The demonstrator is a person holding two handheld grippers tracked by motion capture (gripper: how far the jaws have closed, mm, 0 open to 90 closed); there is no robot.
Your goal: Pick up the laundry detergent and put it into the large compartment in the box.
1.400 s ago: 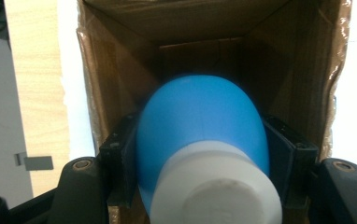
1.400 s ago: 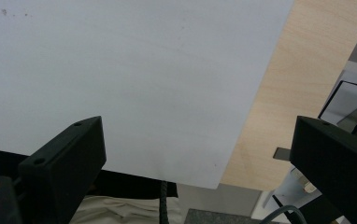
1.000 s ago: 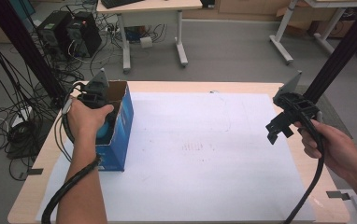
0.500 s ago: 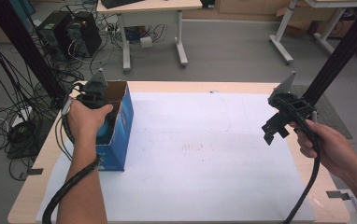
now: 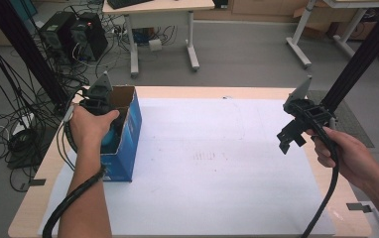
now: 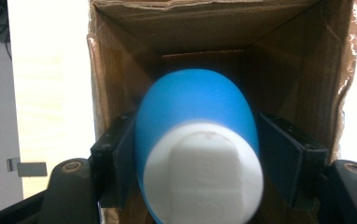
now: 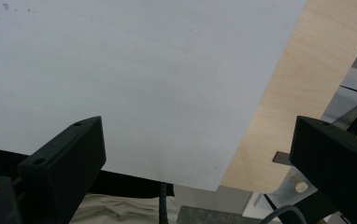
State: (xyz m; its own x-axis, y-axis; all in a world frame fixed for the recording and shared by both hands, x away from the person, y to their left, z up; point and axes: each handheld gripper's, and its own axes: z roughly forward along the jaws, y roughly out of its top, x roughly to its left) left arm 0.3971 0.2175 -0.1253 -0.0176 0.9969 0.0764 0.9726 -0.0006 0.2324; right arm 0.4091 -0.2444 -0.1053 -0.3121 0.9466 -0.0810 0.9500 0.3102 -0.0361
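Observation:
A cardboard box [image 5: 130, 134], blue outside and brown inside [image 6: 284, 60], stands open-topped on the left side of the table. My left gripper [image 5: 109, 126] reaches down into it, held by a hand. Its jaws press on both sides of a blue bottle [image 6: 195, 112] with a white cap [image 6: 204, 177]; a bit of that blue bottle [image 5: 110, 140] shows under the hand. My left gripper [image 6: 197, 154] is shut on it. On the right, my right gripper [image 5: 289, 141] hangs above the table, open and empty [image 7: 200, 158].
A white sheet [image 5: 217, 158] covers most of the wooden table [image 5: 321, 178]; the same sheet [image 7: 144, 70] and the table's wooden edge [image 7: 298, 93] lie below the right gripper. A black frame post [image 5: 361, 59] rises at the right. Desks and cables stand behind the table.
The right gripper has drifted slightly to the left above the table. The left gripper stays in the box, still holding the bottle.

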